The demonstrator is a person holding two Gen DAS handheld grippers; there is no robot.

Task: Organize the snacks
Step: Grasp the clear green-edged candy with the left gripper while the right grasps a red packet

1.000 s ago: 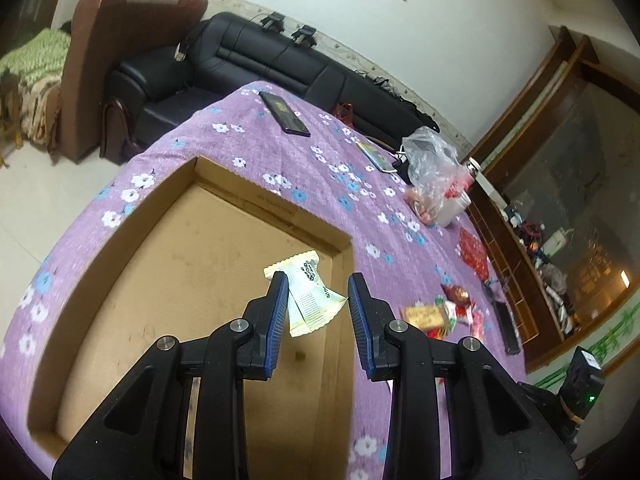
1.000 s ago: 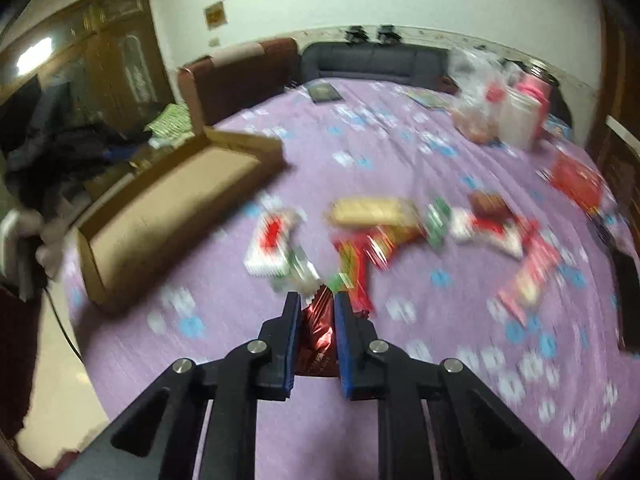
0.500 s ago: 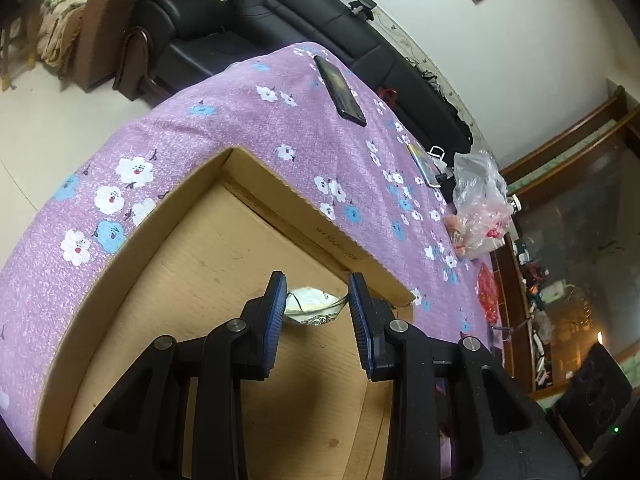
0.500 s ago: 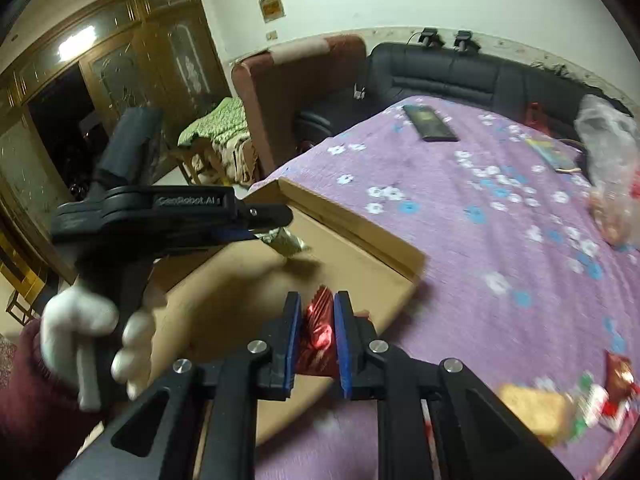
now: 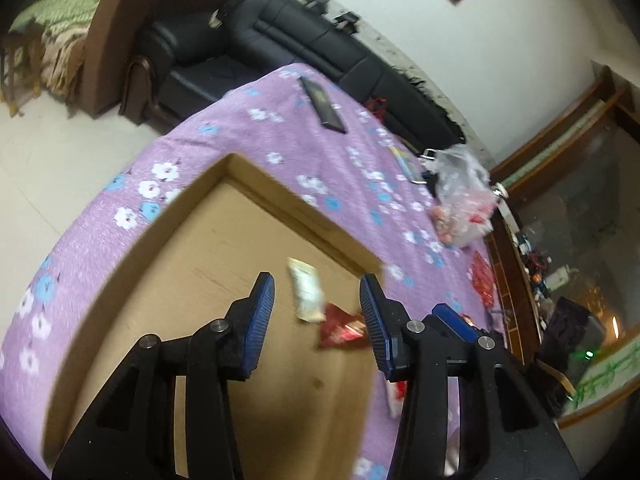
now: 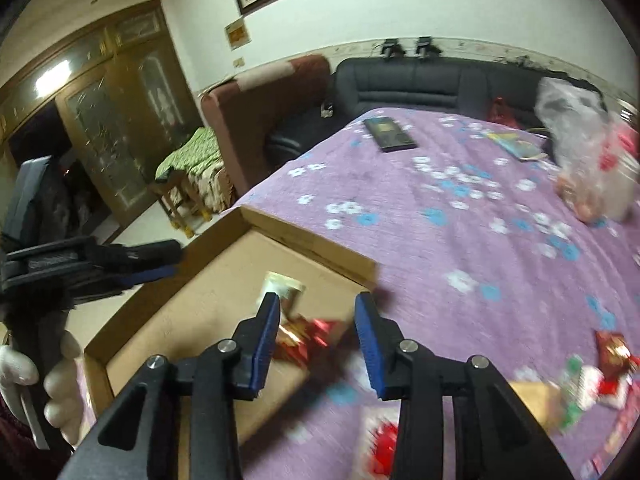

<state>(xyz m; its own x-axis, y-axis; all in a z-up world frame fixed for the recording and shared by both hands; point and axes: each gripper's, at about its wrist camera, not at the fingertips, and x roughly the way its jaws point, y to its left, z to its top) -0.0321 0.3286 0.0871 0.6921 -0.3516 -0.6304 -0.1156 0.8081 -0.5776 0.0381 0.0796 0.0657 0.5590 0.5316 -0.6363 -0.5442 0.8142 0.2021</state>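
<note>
A shallow cardboard box [image 5: 240, 248] lies on the purple flowered tablecloth. A white-green snack packet [image 5: 306, 290] and a red foil snack packet [image 5: 340, 328] lie inside it near its right wall. My left gripper [image 5: 316, 320] is open and empty above the box. My right gripper [image 6: 316, 336] is open and empty over the box's near corner, with the red packet [image 6: 304, 338] and the white packet [image 6: 284, 286] below it. The left gripper also shows in the right wrist view [image 6: 160, 264]. More snacks [image 6: 580, 376] lie loose on the cloth to the right.
A black phone [image 5: 322, 104] and a booklet [image 6: 516, 144] lie at the table's far end. A clear plastic bag with snacks [image 5: 460, 208] stands at the far right. A black sofa [image 5: 304, 40] and brown armchair [image 6: 264, 104] stand beyond the table.
Both grippers opened. The white packet dropped from the left gripper into the box, and the red packet dropped from the right gripper beside it. Both views are motion-blurred.
</note>
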